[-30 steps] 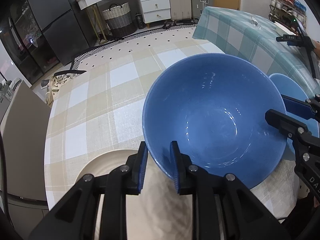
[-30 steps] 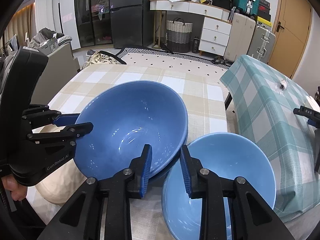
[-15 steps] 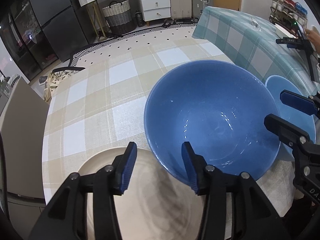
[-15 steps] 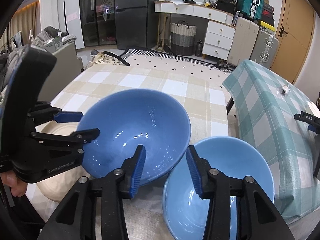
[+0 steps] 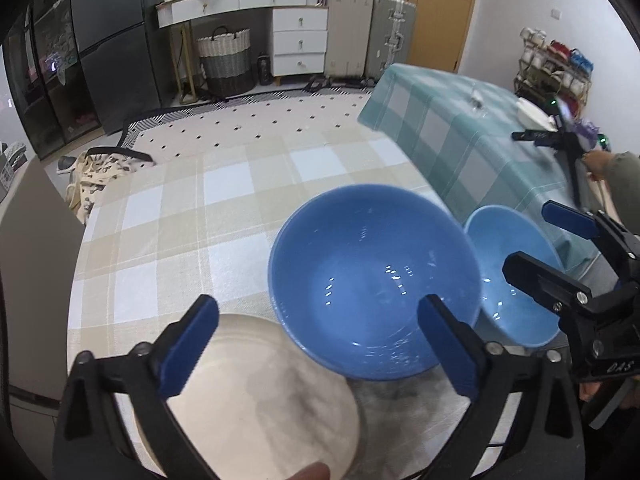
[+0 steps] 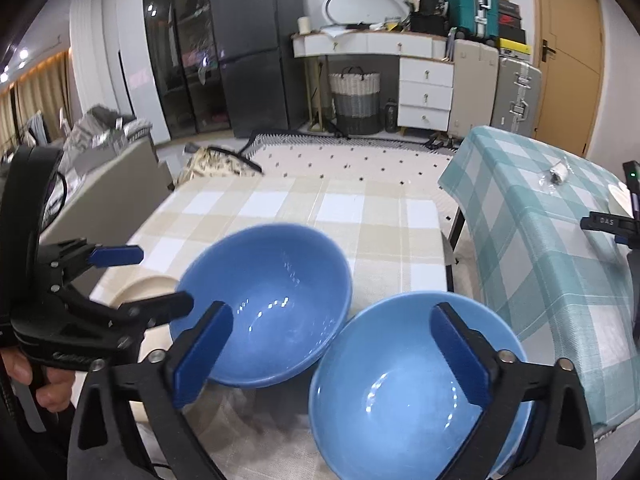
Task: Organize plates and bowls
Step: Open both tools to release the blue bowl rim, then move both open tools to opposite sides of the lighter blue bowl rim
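Both jaws spread wide and empty, the right gripper [image 6: 332, 350] is hovering nearest the glossy light-blue ceramic bowl [image 6: 412, 388] at its 6 o'clock, while the left gripper [image 5: 316, 344] is facing the deep blue ceramic bowl [image 5: 372, 280] at 12 o'clock.

A woven basket [image 6: 354, 100] stands beside white drawers [image 6: 426, 98].

I see a dark glass-front cabinet [image 6: 224, 60] upper left, a white drawer desk [image 6: 400, 76] top centre with a woven basket [image 6: 354, 102] beneath, suitcases [image 6: 516, 96] and a wooden door [image 6: 568, 52] right, dotted rug [image 6: 344, 162] mid-frame.
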Tool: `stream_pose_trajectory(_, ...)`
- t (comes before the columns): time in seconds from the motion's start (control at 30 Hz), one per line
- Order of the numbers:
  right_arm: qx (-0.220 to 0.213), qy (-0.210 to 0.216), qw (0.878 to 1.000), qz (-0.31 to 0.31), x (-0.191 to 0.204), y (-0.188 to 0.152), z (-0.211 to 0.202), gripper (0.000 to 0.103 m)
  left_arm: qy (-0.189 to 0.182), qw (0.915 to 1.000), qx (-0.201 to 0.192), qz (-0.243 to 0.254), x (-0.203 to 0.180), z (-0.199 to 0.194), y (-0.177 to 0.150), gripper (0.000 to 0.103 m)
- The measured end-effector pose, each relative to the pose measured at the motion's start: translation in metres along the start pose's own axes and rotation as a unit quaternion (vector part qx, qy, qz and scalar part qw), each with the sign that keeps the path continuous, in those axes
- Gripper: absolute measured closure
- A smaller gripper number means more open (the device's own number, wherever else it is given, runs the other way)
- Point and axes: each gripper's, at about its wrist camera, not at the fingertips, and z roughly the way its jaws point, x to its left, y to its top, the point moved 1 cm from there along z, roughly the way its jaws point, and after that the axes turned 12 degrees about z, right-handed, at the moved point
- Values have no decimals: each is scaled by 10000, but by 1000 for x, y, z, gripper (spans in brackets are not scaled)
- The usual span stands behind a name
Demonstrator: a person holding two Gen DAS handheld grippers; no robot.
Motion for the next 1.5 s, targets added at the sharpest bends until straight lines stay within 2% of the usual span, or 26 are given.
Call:
stream_pose_trajectory(0.27, -294, -51, 9995, 70, -12, 10, -27, 1, -178, 9997, -152, -41, -14, -10, 0, 0)
stream_pose_trajectory(0.63, -374, -321, 9987, 147, -39, 3, -51, 1, -380, 9992, -129, 70, -57, -15, -11, 0)
stream_pose_trajectory(0.93, -303, -523, 9976, 338, -69, -4, -55, 1, -942, 9952, -58, 259, -96, -14, -12, 1)
stream_pose_trajectory(1.2, -155, -752, 9959, 475, -91, -10, -49, 1, -1146, 9924, -26, 452, -122, -9, -12, 3)
stream_pose_trajectory(1.33, -40, -829, 9951, 535, -100, -14, -43, 1, -1247, 9907, 51, 538, -134, -4, -11, 13)
stream_pose_trajectory(1.43, 32, -853, 9945, 610, -108, -18, -38, 2, -1288, 9902, 120, 519, -139, 2, -9, 15)
stream_pose_trajectory(1.5, 97, -870, 9942, 626, -113, -22, -34, 4, -1342, 9896, 170, 492, -141, 5, -8, 21)
